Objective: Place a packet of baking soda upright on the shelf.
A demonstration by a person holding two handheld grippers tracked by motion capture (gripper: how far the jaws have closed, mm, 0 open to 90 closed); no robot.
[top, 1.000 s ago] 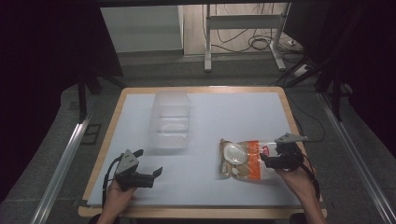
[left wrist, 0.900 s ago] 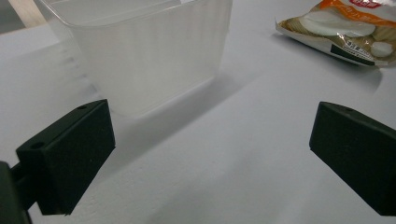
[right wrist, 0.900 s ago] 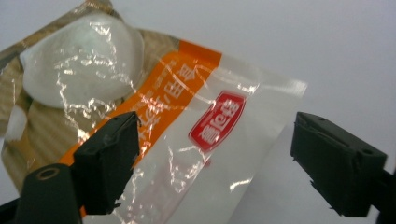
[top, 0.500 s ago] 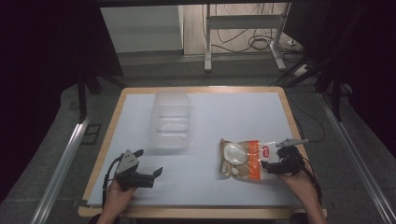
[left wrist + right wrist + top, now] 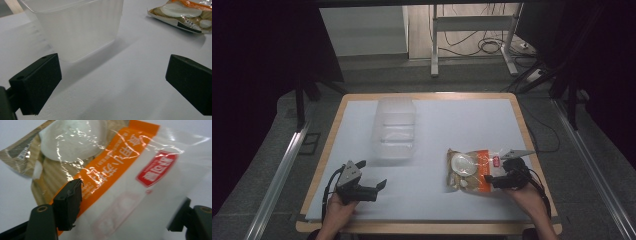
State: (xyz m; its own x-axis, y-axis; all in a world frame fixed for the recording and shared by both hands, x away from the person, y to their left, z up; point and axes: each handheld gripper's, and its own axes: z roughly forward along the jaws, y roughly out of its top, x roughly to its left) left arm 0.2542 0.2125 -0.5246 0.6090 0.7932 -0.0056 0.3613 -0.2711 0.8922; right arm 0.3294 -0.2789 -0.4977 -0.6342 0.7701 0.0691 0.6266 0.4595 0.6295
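Note:
An orange, brown and clear snack bag point(image 5: 468, 169) lies flat on the white table point(image 5: 462, 120), front right. My right gripper point(image 5: 496, 171) is at the bag's right end, open, one jaw on either side of that end. In the right gripper view the bag point(image 5: 117, 170) lies between the spread fingers point(image 5: 68, 203) of this gripper point(image 5: 125, 210). A clear plastic tub point(image 5: 394, 129) stands upright left of centre. My left gripper point(image 5: 372, 174) rests at the front left, open and holding nothing. The left gripper view shows that gripper point(image 5: 112, 75), the tub point(image 5: 75, 27) and the bag point(image 5: 185, 15) ahead.
The white table top has a wooden rim point(image 5: 432, 228). Metal rails point(image 5: 277, 175) run along both sides of the table. Beyond the far edge are a stand's legs point(image 5: 434, 55) and cables point(image 5: 492, 47) on the floor.
My right gripper has come toward the table's near edge and slid slightly left, so its jaws now flank the bag's right end. The left gripper, tub and bag have stayed put.

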